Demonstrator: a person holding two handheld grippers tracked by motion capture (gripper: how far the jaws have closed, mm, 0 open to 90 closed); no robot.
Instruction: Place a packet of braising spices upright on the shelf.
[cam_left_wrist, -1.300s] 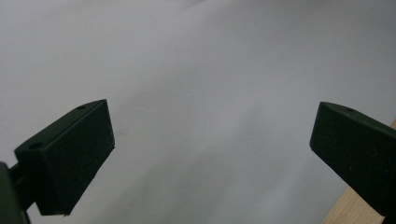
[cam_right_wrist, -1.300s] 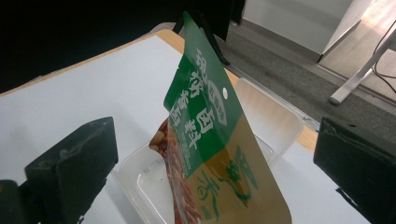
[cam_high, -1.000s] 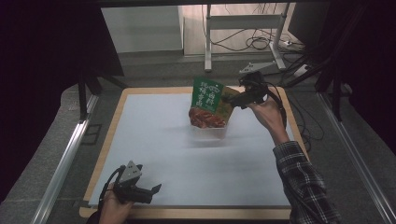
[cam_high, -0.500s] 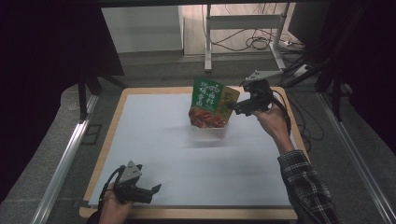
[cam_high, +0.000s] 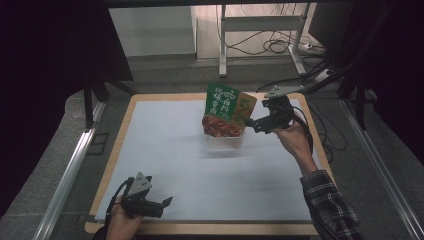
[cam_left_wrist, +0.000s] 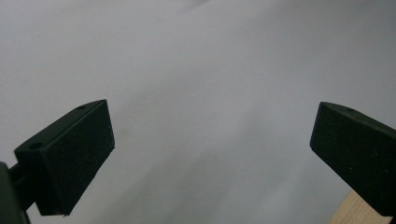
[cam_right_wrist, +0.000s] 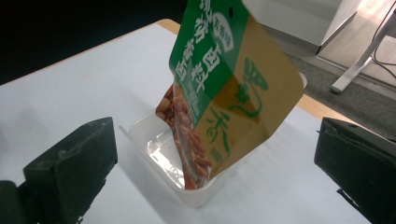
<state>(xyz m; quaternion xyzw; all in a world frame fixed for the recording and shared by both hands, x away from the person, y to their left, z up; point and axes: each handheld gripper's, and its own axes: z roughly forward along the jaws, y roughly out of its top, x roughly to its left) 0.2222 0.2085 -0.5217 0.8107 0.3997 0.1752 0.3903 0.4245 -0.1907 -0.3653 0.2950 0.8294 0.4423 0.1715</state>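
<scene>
A green and tan snack bag (cam_high: 227, 109) with reddish food printed on it stands tilted in a clear plastic tub (cam_high: 225, 143) on the white mat. My right gripper (cam_high: 251, 123) hangs just right of the bag, open, with its jaws aimed at the bag. In the right gripper view the bag (cam_right_wrist: 224, 79) leans out of the tub (cam_right_wrist: 154, 151), ahead of the wide-apart jaws of my right gripper (cam_right_wrist: 217, 144); nothing is held. My left gripper (cam_high: 165, 202) rests low at the mat's front left, open, and in its own view the left gripper (cam_left_wrist: 210, 135) has only white mat between its jaws.
The white mat (cam_high: 170, 150) lies on a wooden board (cam_high: 200, 229) whose edge runs along the front. Metal rails (cam_high: 65, 175) flank the table. Cables (cam_high: 280, 47) and a stand's legs lie on the floor beyond the far edge.
My right gripper has drawn back a little from the bag's upper right, toward the person and lower. The bag stays leaning in the tub. The left gripper has not moved.
</scene>
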